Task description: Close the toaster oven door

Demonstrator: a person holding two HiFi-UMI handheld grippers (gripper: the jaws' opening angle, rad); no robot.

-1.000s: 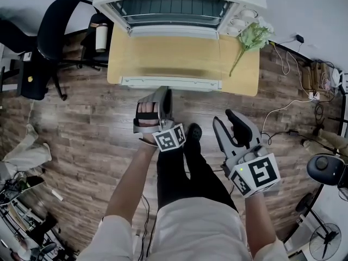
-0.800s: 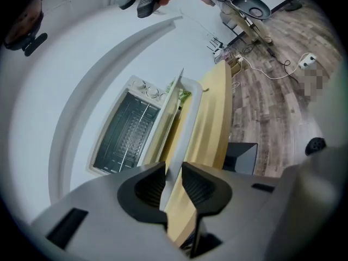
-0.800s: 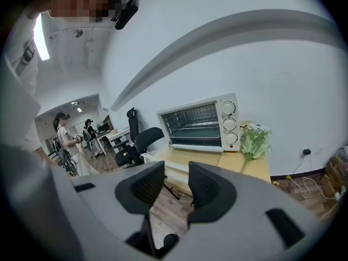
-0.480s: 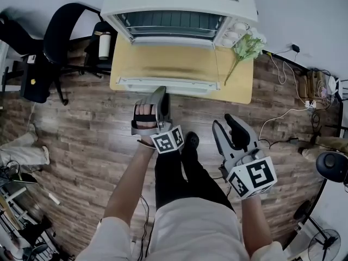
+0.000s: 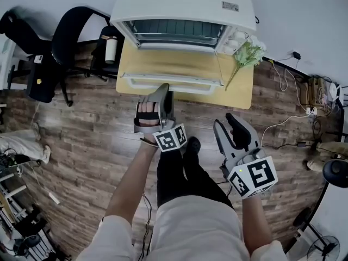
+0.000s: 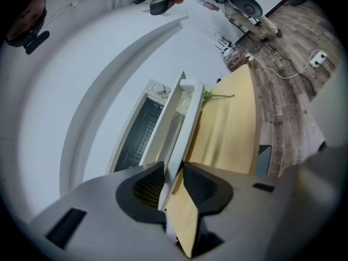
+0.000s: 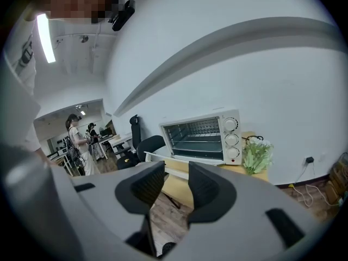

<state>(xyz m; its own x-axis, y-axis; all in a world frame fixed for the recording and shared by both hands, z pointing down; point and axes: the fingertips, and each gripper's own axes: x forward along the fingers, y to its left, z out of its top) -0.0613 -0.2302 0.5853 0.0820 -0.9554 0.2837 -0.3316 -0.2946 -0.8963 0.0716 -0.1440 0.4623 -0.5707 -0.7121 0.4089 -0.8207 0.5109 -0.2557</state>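
Note:
A white toaster oven point(image 5: 185, 4) stands on a yellow table point(image 5: 239, 91). Its glass door point(image 5: 171, 64) lies folded down flat, with the white handle point(image 5: 190, 85) along the front edge. My left gripper point(image 5: 163, 91) is at that handle, turned on its side. In the left gripper view the handle bar point(image 6: 185, 118) runs edge-on between the two pads of the left gripper point(image 6: 174, 170), whose jaws are opening. My right gripper point(image 5: 232, 129) hangs lower right over the floor, open and empty. The right gripper point(image 7: 176, 181) faces the oven point(image 7: 204, 135) from a distance.
A bunch of green flowers point(image 5: 247, 53) lies on the table right of the oven. A black office chair point(image 5: 65, 37) and a white bottle point(image 5: 111, 49) stand to the left. Cables point(image 5: 283, 118) trail over the wooden floor at right. People point(image 7: 76, 140) stand far off.
The oven and table have slid slightly down and right in the head view. My left gripper stays at the door handle and the door lies flat as before. My right gripper has hardly moved.

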